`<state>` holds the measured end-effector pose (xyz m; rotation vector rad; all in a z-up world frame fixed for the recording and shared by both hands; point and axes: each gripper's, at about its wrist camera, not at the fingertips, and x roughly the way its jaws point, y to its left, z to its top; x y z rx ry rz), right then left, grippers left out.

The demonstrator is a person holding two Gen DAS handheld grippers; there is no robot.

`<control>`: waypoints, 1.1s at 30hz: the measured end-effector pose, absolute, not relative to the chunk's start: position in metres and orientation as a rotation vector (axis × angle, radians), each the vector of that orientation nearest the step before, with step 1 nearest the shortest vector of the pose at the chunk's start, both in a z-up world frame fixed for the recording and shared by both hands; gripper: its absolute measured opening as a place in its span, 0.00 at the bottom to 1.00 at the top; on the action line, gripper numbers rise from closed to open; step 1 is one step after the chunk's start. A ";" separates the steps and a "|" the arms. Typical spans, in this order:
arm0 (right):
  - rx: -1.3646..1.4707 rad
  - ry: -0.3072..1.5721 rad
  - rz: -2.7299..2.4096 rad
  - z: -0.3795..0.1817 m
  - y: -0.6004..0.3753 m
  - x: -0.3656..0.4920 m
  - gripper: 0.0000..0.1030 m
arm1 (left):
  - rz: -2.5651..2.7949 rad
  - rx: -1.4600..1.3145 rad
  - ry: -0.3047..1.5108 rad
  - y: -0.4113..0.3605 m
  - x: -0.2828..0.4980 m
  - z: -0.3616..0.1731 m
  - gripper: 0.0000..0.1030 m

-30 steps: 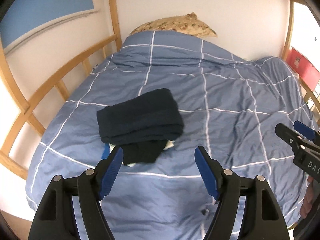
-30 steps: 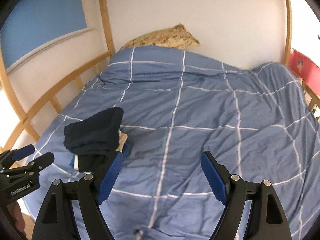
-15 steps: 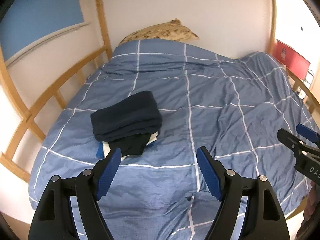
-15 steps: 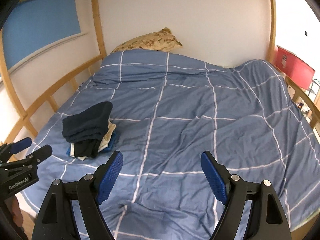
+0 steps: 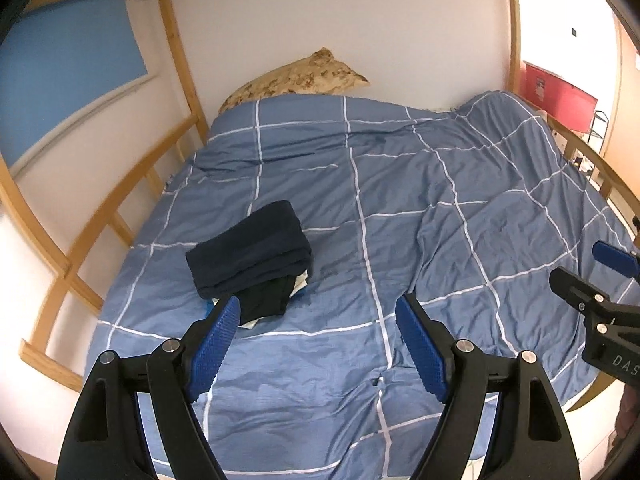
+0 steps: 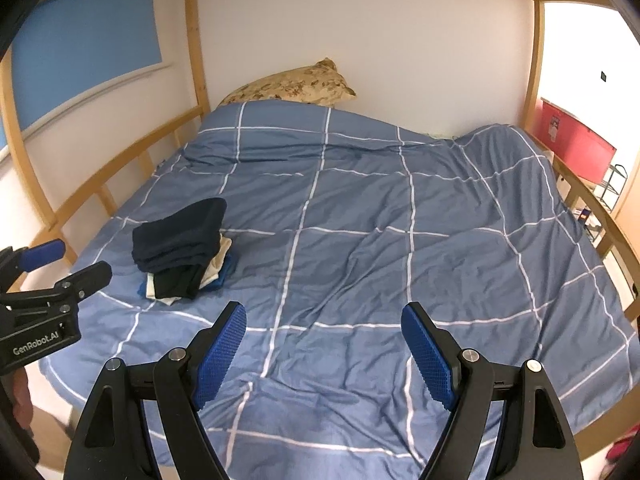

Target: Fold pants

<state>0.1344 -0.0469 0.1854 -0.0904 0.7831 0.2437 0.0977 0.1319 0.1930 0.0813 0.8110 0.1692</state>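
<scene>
Dark navy folded pants [image 5: 250,254] top a small pile of folded clothes on the left part of the blue checked duvet [image 5: 420,208]. My left gripper [image 5: 318,304] hovers above the bed's near edge, just short of the pile; its jaws are opening and nothing lies between them. My right gripper [image 6: 323,309] stands open over the bare middle of the duvet [image 6: 360,240], well to the right of the pants [image 6: 180,236]. Each gripper also shows in the other's view: the right gripper [image 5: 578,262] and the left gripper [image 6: 82,258].
A patterned pillow [image 5: 296,80] lies at the head of the bed by the white wall. A wooden rail [image 5: 120,184] runs along the left side, and another rail [image 6: 600,216] along the right. A red box [image 6: 576,148] stands beyond the right rail.
Both grippers have drawn back and risen from the bed, so the pile looks smaller and farther off. The left jaws stand slightly wider.
</scene>
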 end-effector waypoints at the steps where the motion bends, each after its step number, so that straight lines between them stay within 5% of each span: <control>1: -0.092 0.782 0.242 0.188 -0.048 0.132 0.78 | 0.168 0.084 0.808 0.130 0.095 0.195 0.79; 33: -0.120 0.690 0.247 0.291 -0.086 0.086 0.78 | 0.104 0.034 0.832 0.096 0.050 0.273 0.85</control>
